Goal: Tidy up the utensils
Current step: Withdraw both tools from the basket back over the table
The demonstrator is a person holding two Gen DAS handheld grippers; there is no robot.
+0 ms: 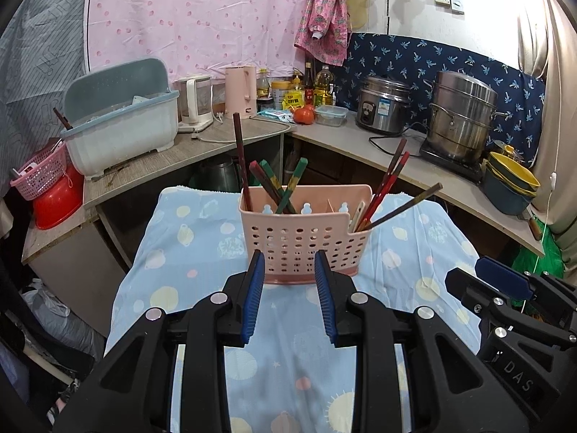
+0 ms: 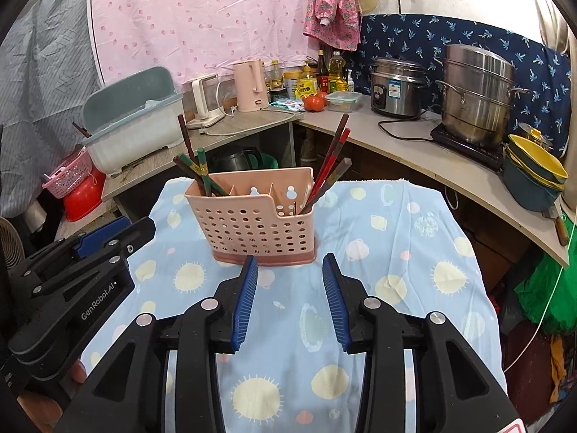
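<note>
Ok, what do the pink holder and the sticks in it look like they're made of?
The holder looks like moulded plastic, matte pink, with evenly punched round holes. The chopsticks look like lacquered wood or bamboo, red, green and dark brown, paint worn in patches; plastic can't be ruled out.

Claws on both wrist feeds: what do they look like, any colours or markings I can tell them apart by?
Both are alike: the left claw and right claw have matte black angular linkage arms with round silver pivot pins, and ribbed blue pads on the fingers. The side of the left one reads "GenRobot.AI" in white; the right one's side shows embossed letters "DAS". No cables or sleeves visible.
</note>
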